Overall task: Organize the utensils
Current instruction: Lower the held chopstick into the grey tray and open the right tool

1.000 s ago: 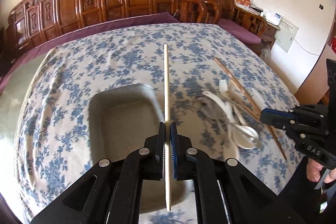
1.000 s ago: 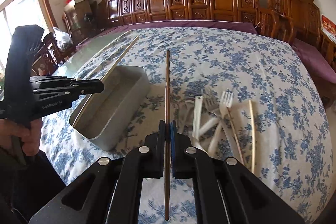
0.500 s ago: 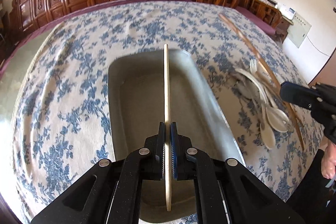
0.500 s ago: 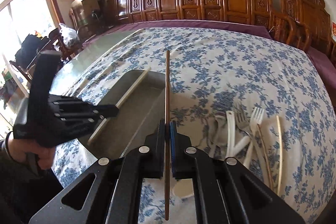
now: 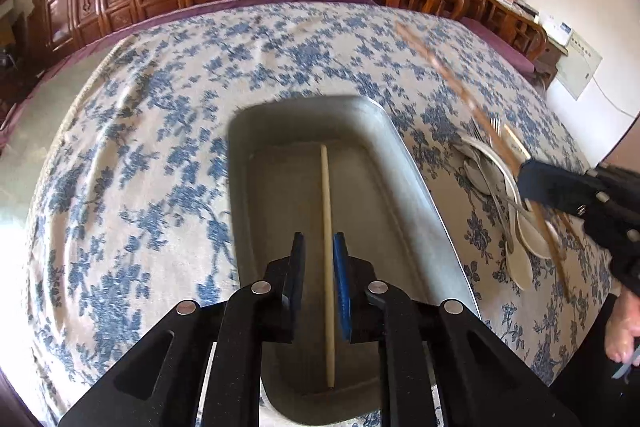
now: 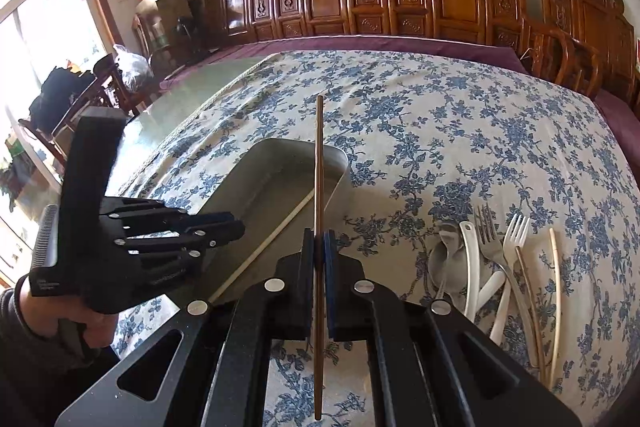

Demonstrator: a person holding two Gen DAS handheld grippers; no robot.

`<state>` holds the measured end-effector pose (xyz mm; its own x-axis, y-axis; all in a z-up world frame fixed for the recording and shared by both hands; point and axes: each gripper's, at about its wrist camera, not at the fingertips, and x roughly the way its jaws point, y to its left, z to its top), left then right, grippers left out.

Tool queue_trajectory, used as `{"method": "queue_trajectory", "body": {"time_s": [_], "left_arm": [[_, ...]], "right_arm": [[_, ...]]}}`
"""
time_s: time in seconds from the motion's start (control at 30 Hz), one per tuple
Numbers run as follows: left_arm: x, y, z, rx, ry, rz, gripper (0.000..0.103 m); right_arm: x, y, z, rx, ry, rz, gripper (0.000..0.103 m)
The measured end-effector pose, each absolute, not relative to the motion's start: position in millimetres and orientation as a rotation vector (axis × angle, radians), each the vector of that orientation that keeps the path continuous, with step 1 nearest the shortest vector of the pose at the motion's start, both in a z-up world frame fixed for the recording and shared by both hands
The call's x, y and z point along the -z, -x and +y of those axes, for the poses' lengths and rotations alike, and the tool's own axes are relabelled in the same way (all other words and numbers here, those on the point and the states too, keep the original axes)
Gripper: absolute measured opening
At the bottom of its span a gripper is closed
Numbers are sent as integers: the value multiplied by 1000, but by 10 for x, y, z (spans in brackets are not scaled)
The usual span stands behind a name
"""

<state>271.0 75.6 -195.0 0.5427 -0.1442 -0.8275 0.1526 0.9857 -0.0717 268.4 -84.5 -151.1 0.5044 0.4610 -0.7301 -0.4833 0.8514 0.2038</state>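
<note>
Left wrist view, left gripper (image 5: 319, 259): its jaws have just been opening. A gap shows on the left side of the pale chopstick (image 5: 326, 227), which lies between them, close against the right pad.

Left wrist view, pale chopstick: it runs lengthwise over the floor of the metal tray (image 5: 416, 179). Whether it lies flat on the floor or hangs just above it, I cannot tell.

Left wrist view, risk: if the stick clings to the right pad, pulling the gripper back could drag it up and out over the near rim.

Left wrist view, neighbours: the right gripper (image 5: 532, 183) comes in from the right with a blurred brown chopstick (image 5: 448, 67) slanting above the tablecloth (image 5: 120, 147).

Right wrist view, right gripper (image 6: 319, 279): clamped tight on the brown chopstick (image 6: 319, 187), the tip reaching over the tray's (image 6: 280, 147) far corner.

Right wrist view, left gripper (image 6: 224, 227): it hangs over the tray, straight across the path in.

Right wrist view, risk: I judge a clash likely if the right side goes in before the left clears. The long stick could also catch the rim and twist in the pads.

Right wrist view, waiting pile: the white spoons (image 6: 472, 267), forks (image 6: 504, 243) and two more chopsticks (image 6: 554, 287) lie on the cloth right of the tray. A low sweep of the right gripper could scatter them.
</note>
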Motion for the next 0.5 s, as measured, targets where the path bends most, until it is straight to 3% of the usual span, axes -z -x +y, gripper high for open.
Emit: {"method": "queue_trajectory", "body": {"time_s": [0.5], "left_arm": [[1602, -2655, 1327, 83, 77, 884, 13]], "right_arm": [[1649, -2892, -258, -589, 12, 921, 6]]}}
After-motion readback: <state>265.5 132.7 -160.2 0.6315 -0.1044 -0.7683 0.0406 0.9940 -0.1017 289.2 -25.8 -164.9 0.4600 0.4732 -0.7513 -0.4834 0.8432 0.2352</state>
